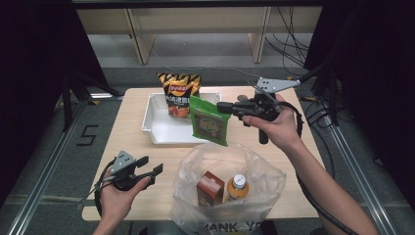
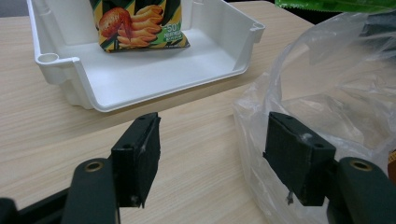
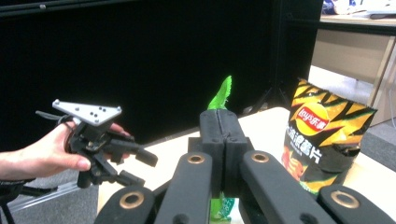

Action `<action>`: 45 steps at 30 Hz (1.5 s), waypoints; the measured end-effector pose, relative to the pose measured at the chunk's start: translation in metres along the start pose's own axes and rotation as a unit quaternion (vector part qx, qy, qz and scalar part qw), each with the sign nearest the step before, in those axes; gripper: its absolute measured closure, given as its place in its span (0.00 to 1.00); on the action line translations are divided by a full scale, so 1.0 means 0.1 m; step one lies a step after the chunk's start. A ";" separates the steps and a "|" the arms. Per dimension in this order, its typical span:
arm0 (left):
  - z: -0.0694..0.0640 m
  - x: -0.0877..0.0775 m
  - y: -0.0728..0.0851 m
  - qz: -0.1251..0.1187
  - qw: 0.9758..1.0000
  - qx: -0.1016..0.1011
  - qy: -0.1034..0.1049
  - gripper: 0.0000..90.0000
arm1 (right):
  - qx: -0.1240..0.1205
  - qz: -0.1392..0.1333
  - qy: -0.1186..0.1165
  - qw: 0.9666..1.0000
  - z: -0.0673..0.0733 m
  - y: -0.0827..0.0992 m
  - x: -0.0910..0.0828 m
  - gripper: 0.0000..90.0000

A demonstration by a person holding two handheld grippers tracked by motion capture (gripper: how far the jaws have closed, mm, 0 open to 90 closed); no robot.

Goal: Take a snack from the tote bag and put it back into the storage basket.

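Left gripper (image 1: 152, 165) rests low at the near left corner of the table (image 1: 122, 137), jaws spread, nothing between them; in the left gripper view the right pad (image 2: 299, 158) sits just beside the wall of the plastic bag (image 2: 327, 93), can't tell if it touches. White tray (image 1: 164, 129) sits mid-table behind, with a black and yellow chip bag (image 1: 178, 93) standing at its far end, leaning on the back wall. Green snack packet (image 1: 210, 121) hangs in the air over the tray's right edge, just above the open mouth of the plastic bag, which holds a brown carton (image 1: 210, 187) and a bottle (image 1: 238, 186). Right gripper (image 1: 222, 107) comes in level from the right, jaws pressed together on the packet's top edge; the right gripper view shows the green seam sticking up past the closed pads (image 3: 224, 135)

Handling guess: packet looks light, soft and crinkly, foil likely a bit slippery, contents probably crushable, so the flat sealed top strip is the right spot to pinch, not the puffy middle. It dangles and may swing. The plastic bag is floppy, its rim may fold in, so the free gripper could hold the mouth open
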State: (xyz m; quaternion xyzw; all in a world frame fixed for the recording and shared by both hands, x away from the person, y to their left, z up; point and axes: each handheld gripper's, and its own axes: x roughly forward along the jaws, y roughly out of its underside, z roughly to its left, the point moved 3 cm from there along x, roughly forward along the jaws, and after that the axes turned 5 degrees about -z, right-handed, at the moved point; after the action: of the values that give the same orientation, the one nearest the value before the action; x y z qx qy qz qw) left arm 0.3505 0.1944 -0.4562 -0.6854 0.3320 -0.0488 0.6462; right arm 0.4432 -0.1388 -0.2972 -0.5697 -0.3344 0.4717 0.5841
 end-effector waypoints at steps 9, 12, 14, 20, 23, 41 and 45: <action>0.01 -0.01 0.00 -0.001 1.000 -0.002 0.000 0.39 | 0.000 -0.017 0.006 1.000 -0.07 -0.11 0.14 1.00; 0.01 -0.01 0.00 -0.001 1.000 -0.003 0.000 0.39 | -0.002 -0.017 0.002 1.000 -0.11 -0.14 0.21 1.00; 0.01 -0.02 0.00 -0.001 1.000 -0.002 -0.002 0.39 | 0.003 -0.012 0.004 1.000 -0.11 -0.15 0.22 1.00; 0.02 -0.02 0.00 -0.002 1.000 -0.003 -0.002 0.39 | 0.012 -0.010 0.010 1.000 -0.15 -0.16 0.30 1.00; 0.03 -0.03 0.00 -0.001 1.000 -0.002 -0.003 0.39 | 0.004 -0.014 0.011 1.000 -0.18 -0.16 0.34 1.00; 0.03 -0.03 0.01 -0.002 1.000 -0.004 -0.002 0.39 | 0.012 -0.001 0.030 0.999 -0.34 -0.14 0.51 1.00; 0.02 -0.02 0.02 -0.002 1.000 -0.003 0.000 0.39 | 0.014 0.001 0.033 0.999 -0.37 -0.13 0.55 1.00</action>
State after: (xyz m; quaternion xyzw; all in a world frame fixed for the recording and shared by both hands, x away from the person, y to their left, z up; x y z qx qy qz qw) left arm 0.3491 0.1978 -0.4575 -0.6878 0.3310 -0.0490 0.6441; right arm 0.4983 -0.0996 -0.2974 -0.5777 -0.3074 0.4578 0.6019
